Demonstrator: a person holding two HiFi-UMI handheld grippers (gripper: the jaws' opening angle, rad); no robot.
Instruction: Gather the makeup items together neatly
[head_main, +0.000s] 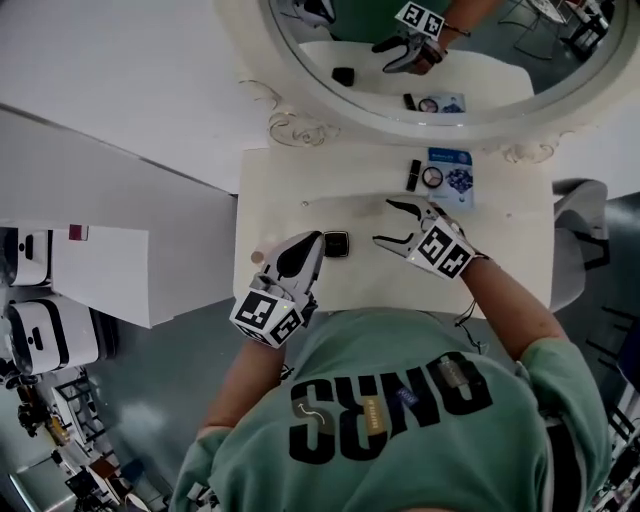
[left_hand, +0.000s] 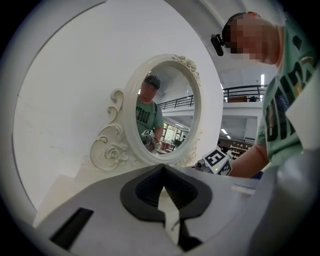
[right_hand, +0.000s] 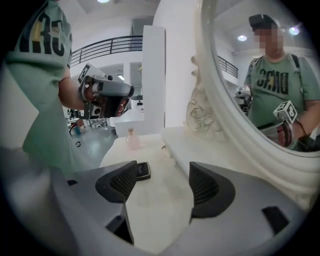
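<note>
On the cream vanity table, a black lipstick tube, a round compact and a blue packet lie together at the back right, under the mirror. A square black compact lies apart near the table's middle. My left gripper is shut and empty, its tip just left of that compact. To the compact's right, my right gripper is open, holds nothing, and points left toward it.
An ornate white round mirror stands along the table's back edge. A small pink bottle sits by the table's left edge. A white cabinet stands on the floor to the left.
</note>
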